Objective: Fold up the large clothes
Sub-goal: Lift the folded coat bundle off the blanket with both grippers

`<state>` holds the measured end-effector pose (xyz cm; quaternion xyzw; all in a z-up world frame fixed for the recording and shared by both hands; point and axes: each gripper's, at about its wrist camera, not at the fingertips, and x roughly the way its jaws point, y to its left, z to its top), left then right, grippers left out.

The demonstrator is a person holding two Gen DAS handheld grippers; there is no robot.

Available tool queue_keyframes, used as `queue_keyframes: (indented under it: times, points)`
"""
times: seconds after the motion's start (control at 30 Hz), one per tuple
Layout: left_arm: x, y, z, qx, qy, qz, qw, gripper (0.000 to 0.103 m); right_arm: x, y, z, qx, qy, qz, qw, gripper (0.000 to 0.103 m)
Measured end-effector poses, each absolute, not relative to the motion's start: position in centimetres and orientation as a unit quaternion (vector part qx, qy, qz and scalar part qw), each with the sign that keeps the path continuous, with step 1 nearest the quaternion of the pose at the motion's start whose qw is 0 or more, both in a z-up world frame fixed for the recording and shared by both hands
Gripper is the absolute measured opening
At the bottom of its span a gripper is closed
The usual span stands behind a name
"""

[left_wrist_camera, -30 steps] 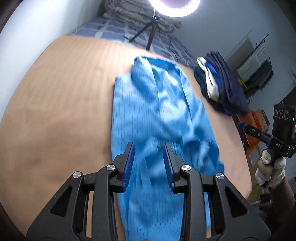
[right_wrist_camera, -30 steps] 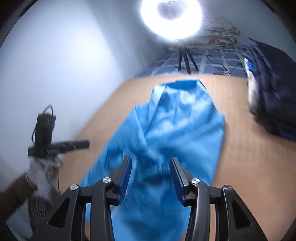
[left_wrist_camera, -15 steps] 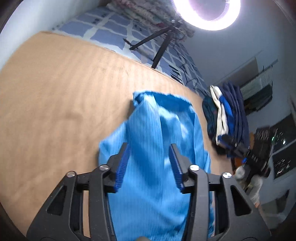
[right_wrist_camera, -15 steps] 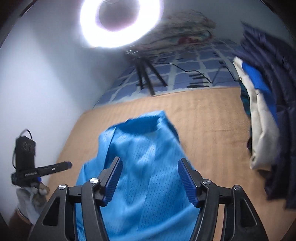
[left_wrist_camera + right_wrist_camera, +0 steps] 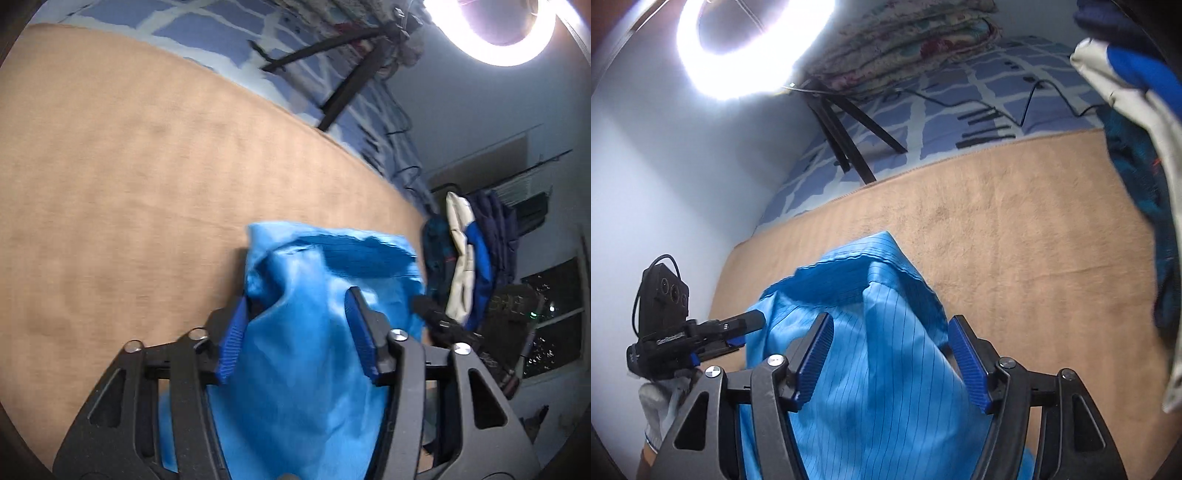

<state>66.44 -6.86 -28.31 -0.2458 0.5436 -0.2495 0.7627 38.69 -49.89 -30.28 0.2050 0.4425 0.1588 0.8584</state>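
- The bright blue garment (image 5: 314, 332), a thin fabric with fine dark pinstripes, lies on the tan blanket (image 5: 129, 166) and runs forward between and beneath both pairs of jaws; its far end shows an open hem, puffed up a little.
- In the right wrist view the same garment (image 5: 871, 369) fills the space between the jaws and reaches a short way ahead of them, ending in a pointed fold.
- The left gripper (image 5: 295, 332) has its jaws partly apart, having just been closing a little. Cloth bulges up between the blue pads, covering part of the left pad, but whether the pads press on it I cannot tell.
- The right gripper (image 5: 890, 354) has jaws standing fairly wide, having just eased in slightly. The garment lies in the gap, and the pads look clear of it on both sides.
- To the left of the right gripper's jaws, the left gripper appears from the side, held in a white-gloved hand (image 5: 661, 402), with its tip just beside the garment's edge.
- To the right of the left gripper's jaws, part of the right gripper's dark body shows, blurred.
- Further right of both jaws is a pile of clothes (image 5: 469, 266) in navy, white and teal, on the blanket's edge.
- Ahead of the jaws, past the blanket, is a blue patterned sheet (image 5: 960, 110), with a black tripod (image 5: 849, 140) standing on it, carrying a lit ring light (image 5: 746, 48).
- Folded floral bedding (image 5: 905, 48) lies behind the tripod.
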Motion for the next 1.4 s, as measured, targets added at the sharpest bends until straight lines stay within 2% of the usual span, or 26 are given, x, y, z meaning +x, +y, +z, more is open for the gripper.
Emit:
queue_keyframes:
  times: [0.03, 0.1, 0.2, 0.23, 0.63, 0.97, 1.13, 1.4]
  points:
    - [66.2, -7.4, -27.9, -0.229, 0.539, -0.25, 0.771, 0.024, 38.9, -49.8, -30.5, 0.206, 0.444, 0.157, 0.858, 0.048]
    - [65.7, -8.6, -26.7, -0.19, 0.527, -0.261, 0.786, 0.01, 39.0, -49.8, -30.7, 0.221, 0.44, 0.16, 0.855, 0.026]
    - [64.6, -9.1, -24.6, -0.166, 0.506, -0.272, 0.801, 0.007, 38.0, -49.8, -29.5, 0.224, 0.417, 0.173, 0.864, 0.009]
    - [64.3, -9.1, -24.1, -0.163, 0.504, -0.273, 0.803, 0.007, 37.8, -49.7, -29.1, 0.215, 0.413, 0.175, 0.868, 0.007]
    - [56.1, -7.7, -16.9, -0.131, 0.461, -0.304, 0.823, 0.006, 28.8, -49.1, -21.2, 0.131, 0.365, 0.211, 0.897, 0.001]
    - [43.0, -4.5, -12.1, -0.109, 0.434, -0.309, 0.839, 0.005, 14.2, -47.3, -17.1, 0.094, 0.339, 0.254, 0.901, 0.0]
    - [35.0, -3.5, -12.0, -0.096, 0.422, -0.316, 0.844, 0.005, 6.4, -45.8, -17.2, 0.056, 0.343, 0.267, 0.899, 0.0]
    - [24.2, -1.5, -16.0, -0.08, 0.436, -0.315, 0.839, 0.005, -4.6, -44.0, -22.3, 0.043, 0.374, 0.288, 0.881, 0.0]
